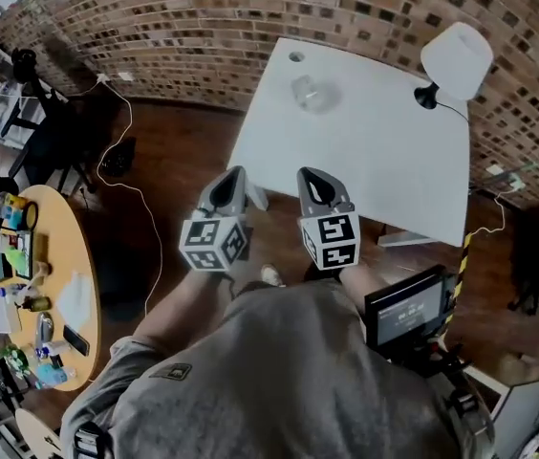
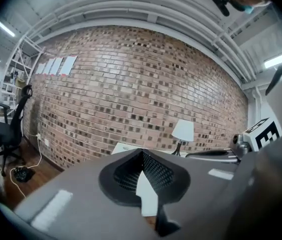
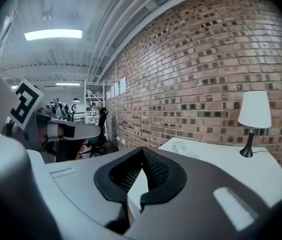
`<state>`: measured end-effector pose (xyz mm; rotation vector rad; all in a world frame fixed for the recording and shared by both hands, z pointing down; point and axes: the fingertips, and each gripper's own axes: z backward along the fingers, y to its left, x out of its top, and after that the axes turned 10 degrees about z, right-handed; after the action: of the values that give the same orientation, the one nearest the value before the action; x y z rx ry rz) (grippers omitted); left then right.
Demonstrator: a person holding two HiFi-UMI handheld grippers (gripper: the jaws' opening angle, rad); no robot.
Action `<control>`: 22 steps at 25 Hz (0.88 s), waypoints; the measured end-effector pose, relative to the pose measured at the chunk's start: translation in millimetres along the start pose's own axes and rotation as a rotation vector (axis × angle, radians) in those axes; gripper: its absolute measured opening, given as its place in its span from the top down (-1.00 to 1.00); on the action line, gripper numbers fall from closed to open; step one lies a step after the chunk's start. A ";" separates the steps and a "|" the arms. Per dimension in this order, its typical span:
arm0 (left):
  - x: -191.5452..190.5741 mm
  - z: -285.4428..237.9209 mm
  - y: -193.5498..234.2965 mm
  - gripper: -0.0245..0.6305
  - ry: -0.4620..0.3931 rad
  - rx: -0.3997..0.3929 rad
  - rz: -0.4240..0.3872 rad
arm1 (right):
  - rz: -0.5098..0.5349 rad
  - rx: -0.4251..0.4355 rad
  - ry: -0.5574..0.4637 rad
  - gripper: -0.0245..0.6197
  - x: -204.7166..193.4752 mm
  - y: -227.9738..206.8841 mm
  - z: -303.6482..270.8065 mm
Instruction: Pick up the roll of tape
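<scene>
White table (image 1: pixel 384 161): clear roll of tape (image 1: pixel 310 92) near far edge; lamp (image 1: pixel 456 60) at corner.
Left gripper (image 1: pixel 234 178): jaws together, empty.
Right gripper (image 1: pixel 311 176): jaws together, empty.

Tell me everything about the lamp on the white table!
The lamp has a plain white shade on a thin black stem with a small black foot. It stands upright near the far right corner of the white table, close to the brick wall. A thin dark cord runs from its foot. Nothing else touches it.

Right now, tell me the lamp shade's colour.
Lamp shade: white; right gripper view shows it best.
</scene>
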<state>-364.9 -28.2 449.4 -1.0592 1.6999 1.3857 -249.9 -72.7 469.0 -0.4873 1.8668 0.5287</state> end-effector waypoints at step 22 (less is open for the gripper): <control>0.9 -185.2 -12.6 0.92 0.109 -0.024 -0.044 | -0.074 -0.074 0.069 0.89 -32.8 -148.4 -96.6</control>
<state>-357.1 -211.3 478.6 -1.1980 1.7311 1.3454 -228.7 -246.4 511.6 -0.6285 1.8918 0.5387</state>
